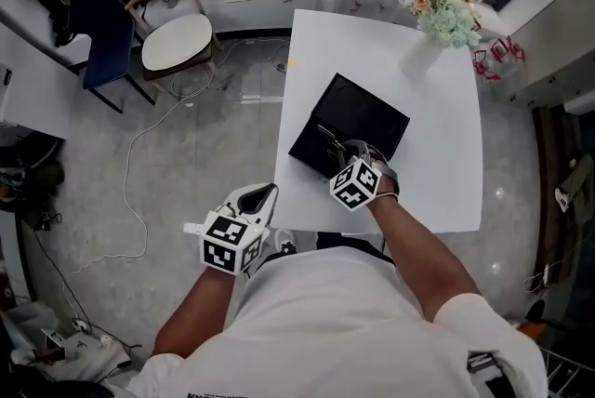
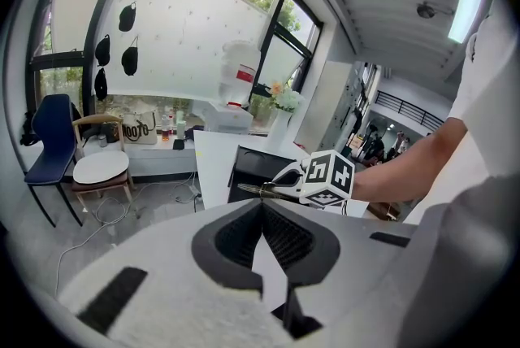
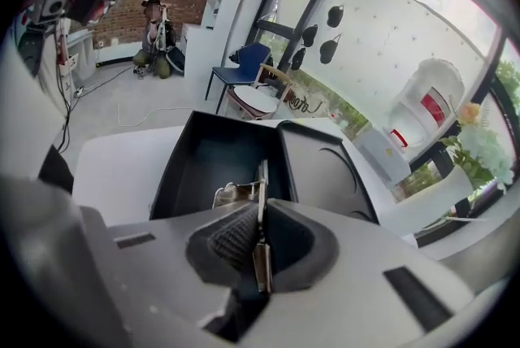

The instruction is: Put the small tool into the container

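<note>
Small tool [image 3: 260, 204] is pinched edge-on in the right gripper [image 3: 262, 216]. The jaws are clamped tight on the thin metal, with its far end sticking out past the tips. From where I'm standing it hangs right above the black container [image 3: 203, 167], over the near part of the deep well and not the flatter black half beside it. I can't tell if the tip touches the bottom yet; looks like it's just clear of it.

From the head view the container [image 1: 367, 112] sits on the near-left part of the white table [image 1: 437, 164], and the right gripper [image 1: 349, 152] is angled down into it from the near edge.

The left gripper [image 2: 262, 210] is doing nothing. It's parked off the table's near-left corner, jaws together with nothing between them, pointing roughly at the action.

So my read: this is the drop-off step, carrying is basically done. The next move is just to let the jaws part so the tool falls into the well, maybe dipping a touch lower first so it doesn't bounce off the divider. Then lift straight out without snagging it.
</note>
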Available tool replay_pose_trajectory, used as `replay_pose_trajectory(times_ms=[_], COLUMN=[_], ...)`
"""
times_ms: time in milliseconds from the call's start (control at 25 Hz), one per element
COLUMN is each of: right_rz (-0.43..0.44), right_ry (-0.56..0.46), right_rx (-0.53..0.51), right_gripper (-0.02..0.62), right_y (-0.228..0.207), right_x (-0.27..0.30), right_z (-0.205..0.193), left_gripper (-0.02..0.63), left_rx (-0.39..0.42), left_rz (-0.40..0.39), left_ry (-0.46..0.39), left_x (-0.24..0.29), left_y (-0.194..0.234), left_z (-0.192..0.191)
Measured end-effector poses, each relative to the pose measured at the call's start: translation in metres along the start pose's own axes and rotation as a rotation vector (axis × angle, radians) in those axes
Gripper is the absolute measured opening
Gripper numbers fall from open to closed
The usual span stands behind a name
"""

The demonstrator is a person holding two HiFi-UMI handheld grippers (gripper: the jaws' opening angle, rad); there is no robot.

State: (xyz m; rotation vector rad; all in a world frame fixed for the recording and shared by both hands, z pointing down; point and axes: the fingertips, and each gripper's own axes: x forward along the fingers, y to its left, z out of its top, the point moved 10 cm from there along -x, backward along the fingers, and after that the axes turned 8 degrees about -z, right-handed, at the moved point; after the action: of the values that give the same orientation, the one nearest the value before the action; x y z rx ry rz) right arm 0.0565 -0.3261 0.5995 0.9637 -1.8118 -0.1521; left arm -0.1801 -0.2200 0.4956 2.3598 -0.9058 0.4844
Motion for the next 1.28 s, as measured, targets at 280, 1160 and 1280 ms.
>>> replay_pose_trajectory(times_ms=[280,1160,1280], right_rz=[0.045,0.122,0.106], right_ry=[0.01,0.0,-0.008], right_rx=[-0.029,-0.049,-0.032], right_gripper=[0.055,0.117,0.115], right_y=[0.014,0.025,0.023], right_x=[-0.001,-0.004,-0.014], right_z=[0.002,0.002,0.004], left_gripper=[0.009,0.009,0.009], left_rx=[-0.006,-0.001,0.013], left_rz=[0.007,0.011,0.0], left_ry=[-0.005,-0.026,-0.029], left_x=[-0.007,-0.02,-0.022], left_y=[0.0,-0.001,-0.003], left_z=[-0.003,-0.01,-0.009])
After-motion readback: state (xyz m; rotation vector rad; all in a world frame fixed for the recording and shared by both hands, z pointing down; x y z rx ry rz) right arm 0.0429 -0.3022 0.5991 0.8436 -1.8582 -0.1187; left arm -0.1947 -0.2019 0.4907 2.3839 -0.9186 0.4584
